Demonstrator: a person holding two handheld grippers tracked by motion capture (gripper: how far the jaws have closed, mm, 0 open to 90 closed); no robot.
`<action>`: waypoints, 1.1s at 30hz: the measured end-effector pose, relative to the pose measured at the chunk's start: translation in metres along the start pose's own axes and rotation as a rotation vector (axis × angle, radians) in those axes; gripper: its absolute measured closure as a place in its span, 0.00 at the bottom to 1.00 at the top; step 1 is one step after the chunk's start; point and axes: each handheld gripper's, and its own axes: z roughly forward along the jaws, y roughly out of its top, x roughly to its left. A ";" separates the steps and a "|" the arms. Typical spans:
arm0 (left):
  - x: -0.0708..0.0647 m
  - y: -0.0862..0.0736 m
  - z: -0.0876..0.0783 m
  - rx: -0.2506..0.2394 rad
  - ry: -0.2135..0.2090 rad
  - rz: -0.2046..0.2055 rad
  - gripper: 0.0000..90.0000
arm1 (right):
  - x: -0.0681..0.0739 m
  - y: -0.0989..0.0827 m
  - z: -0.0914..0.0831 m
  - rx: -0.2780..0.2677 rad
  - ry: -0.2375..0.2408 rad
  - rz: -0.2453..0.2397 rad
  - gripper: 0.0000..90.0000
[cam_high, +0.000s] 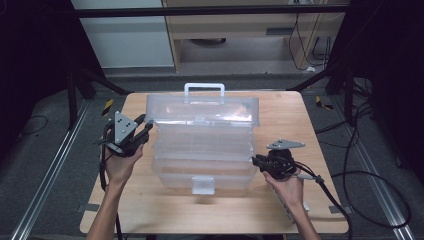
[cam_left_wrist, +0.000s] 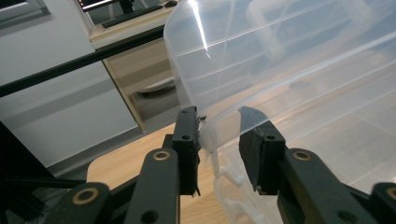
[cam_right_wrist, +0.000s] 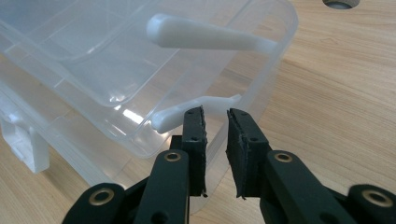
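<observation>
A clear plastic toolbox (cam_high: 200, 155) with stepped trays stands in the middle of the wooden table (cam_high: 150, 210), its lid (cam_high: 202, 111) raised at the back. My left gripper (cam_high: 145, 126) is at the lid's left end. In the left gripper view its jaws (cam_left_wrist: 219, 135) straddle the lid's corner edge (cam_left_wrist: 205, 126) with a gap still showing. My right gripper (cam_high: 255, 161) is at the box's right side. In the right gripper view its pads (cam_right_wrist: 215, 121) stand close together on the clear side rim (cam_right_wrist: 261, 88), just below a white hinge arm (cam_right_wrist: 187, 112).
A white carry handle (cam_high: 204, 90) tops the lid, and a white latch (cam_high: 203, 185) hangs at the box's front. Cables (cam_high: 350, 175) trail off the table's right edge. Black frame bars and a cabinet stand beyond the far edge.
</observation>
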 end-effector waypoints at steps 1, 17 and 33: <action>0.001 0.000 0.001 -0.002 -0.002 -0.005 0.77 | 0.000 0.000 0.000 0.001 0.000 0.004 0.86; 0.005 0.002 0.007 0.005 0.019 0.002 0.85 | 0.000 0.000 0.000 0.000 0.000 -0.002 0.86; 0.008 0.011 0.016 0.030 0.046 0.004 0.88 | 0.000 0.000 0.000 0.002 0.000 -0.007 0.86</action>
